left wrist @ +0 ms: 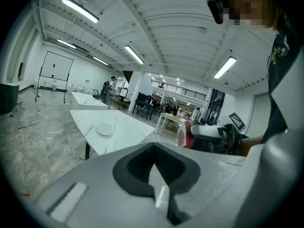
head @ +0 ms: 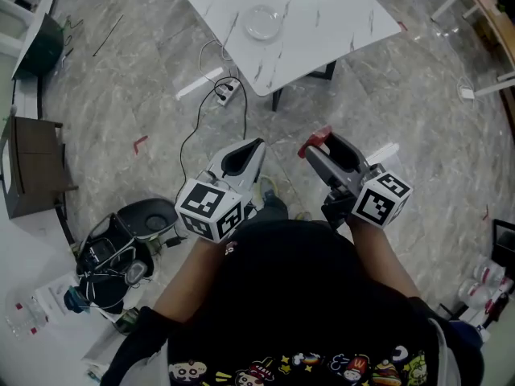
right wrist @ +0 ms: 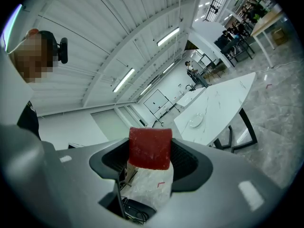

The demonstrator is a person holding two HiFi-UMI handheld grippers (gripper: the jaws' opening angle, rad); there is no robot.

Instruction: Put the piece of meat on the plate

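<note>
A red piece of meat (head: 315, 141) (right wrist: 150, 147) sits between the tips of my right gripper (head: 319, 145) (right wrist: 150, 152), which is shut on it. From the left gripper view the meat (left wrist: 182, 134) shows red and white. My left gripper (head: 253, 148) (left wrist: 153, 150) is shut with nothing in it. Both are held close to the person's body, above the floor. The clear glass plate (head: 262, 22) (left wrist: 105, 129) (right wrist: 195, 122) lies on a white marble table (head: 322, 30) (left wrist: 128, 136) (right wrist: 225, 106) some way ahead of both grippers.
A power strip with cables (head: 228, 89) lies on the grey floor between me and the table. At lower left stands a black round machine (head: 133, 232); a dark cabinet (head: 32, 167) is at the left edge. A wooden table (head: 492, 6) sits top right.
</note>
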